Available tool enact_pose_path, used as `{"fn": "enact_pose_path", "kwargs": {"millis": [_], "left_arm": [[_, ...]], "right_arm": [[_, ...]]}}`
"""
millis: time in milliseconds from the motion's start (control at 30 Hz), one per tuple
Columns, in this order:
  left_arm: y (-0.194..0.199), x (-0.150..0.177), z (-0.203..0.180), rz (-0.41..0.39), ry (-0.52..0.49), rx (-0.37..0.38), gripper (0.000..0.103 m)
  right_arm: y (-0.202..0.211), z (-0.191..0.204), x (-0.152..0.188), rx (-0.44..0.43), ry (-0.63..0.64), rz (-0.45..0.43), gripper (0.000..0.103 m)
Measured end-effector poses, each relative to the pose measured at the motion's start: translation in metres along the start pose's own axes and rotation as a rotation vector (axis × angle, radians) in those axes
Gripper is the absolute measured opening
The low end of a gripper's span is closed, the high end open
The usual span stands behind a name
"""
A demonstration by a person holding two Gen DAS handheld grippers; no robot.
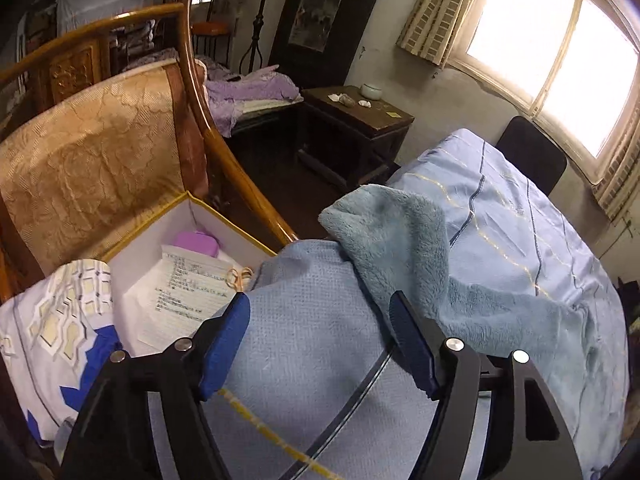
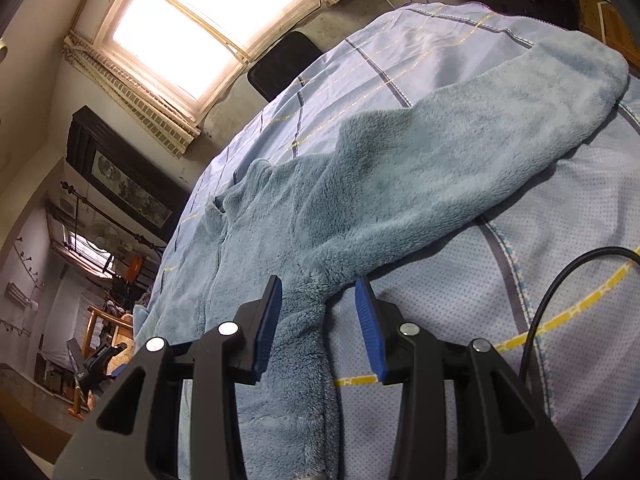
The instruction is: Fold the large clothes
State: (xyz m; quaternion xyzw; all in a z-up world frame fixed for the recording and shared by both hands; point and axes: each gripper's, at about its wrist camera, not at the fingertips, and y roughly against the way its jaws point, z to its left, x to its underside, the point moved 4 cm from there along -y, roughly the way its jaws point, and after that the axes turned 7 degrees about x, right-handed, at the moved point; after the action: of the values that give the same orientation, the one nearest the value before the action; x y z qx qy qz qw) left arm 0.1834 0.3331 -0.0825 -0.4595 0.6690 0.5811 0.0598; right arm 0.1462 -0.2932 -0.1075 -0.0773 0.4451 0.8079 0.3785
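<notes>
A fluffy grey-blue fleece garment [image 2: 360, 184] lies spread across a pale blue bedsheet with dark and yellow check lines [image 2: 400, 40]. In the right wrist view one long sleeve reaches toward the upper right, and a narrower strip of the fleece runs down between the fingers of the right gripper [image 2: 318, 292]. Its two blue-padded fingers [image 2: 269, 320] stand apart with a clear gap on either side of that strip, so the tool is spread and clamps nothing. A thin black cable [image 2: 560, 276] curves over the sheet just to its right.

In the left wrist view the left gripper [image 1: 318, 312] hangs over the near edge of the bed, its blue pads [image 1: 224, 344] wide apart above bare sheet, holding nothing. A fold of the fleece garment [image 1: 392, 232] lies just beyond its right finger, near the pad; whether they touch is hard to tell.

Beside the bed on the left sits an open white cardboard box with yellow trim [image 1: 224, 224], holding a lilac soap-like case [image 1: 196, 242], a printed paper sheet [image 1: 188, 288] and gold-handled scissors [image 1: 239, 276]. Behind the box stands a wooden chair with a golden brocade cushion [image 1: 92, 168]. A bright window with checked curtains [image 1: 540, 40] lights the room
</notes>
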Motion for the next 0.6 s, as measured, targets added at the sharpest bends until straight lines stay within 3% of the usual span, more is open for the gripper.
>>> {"fn": "enact_pose_path", "kwargs": {"millis": [133, 200, 267, 333, 367, 533, 600], "left_arm": [[-0.021, -0.005, -0.019, 0.031, -0.051, 0.013, 0.068], [-0.032, -0.01, -0.028, 0.029, -0.072, -0.016, 0.064], [-0.046, -0.013, -0.037, 0.046, -0.1, -0.035, 0.053], [-0.058, -0.01, -0.046, 0.088, -0.135, -0.032, 0.018], [-0.061, -0.009, -0.047, 0.095, -0.147, -0.04, 0.013], [-0.034, -0.011, -0.028, 0.014, -0.079, -0.066, 0.006], [-0.004, -0.006, -0.015, -0.033, -0.035, -0.028, 0.006]], "right_arm": [[-0.001, -0.004, 0.0, 0.01, -0.004, 0.002, 0.038], [-0.001, -0.005, 0.0, 0.011, -0.004, 0.0, 0.038], [0.0, -0.005, 0.0, 0.012, -0.006, -0.005, 0.038], [0.001, -0.006, 0.0, 0.012, -0.01, -0.006, 0.038], [0.001, -0.007, 0.0, 0.009, -0.013, -0.006, 0.038], [0.005, -0.005, 0.0, -0.014, -0.013, -0.012, 0.038], [0.007, -0.006, 0.001, -0.027, -0.013, -0.009, 0.038]]}}
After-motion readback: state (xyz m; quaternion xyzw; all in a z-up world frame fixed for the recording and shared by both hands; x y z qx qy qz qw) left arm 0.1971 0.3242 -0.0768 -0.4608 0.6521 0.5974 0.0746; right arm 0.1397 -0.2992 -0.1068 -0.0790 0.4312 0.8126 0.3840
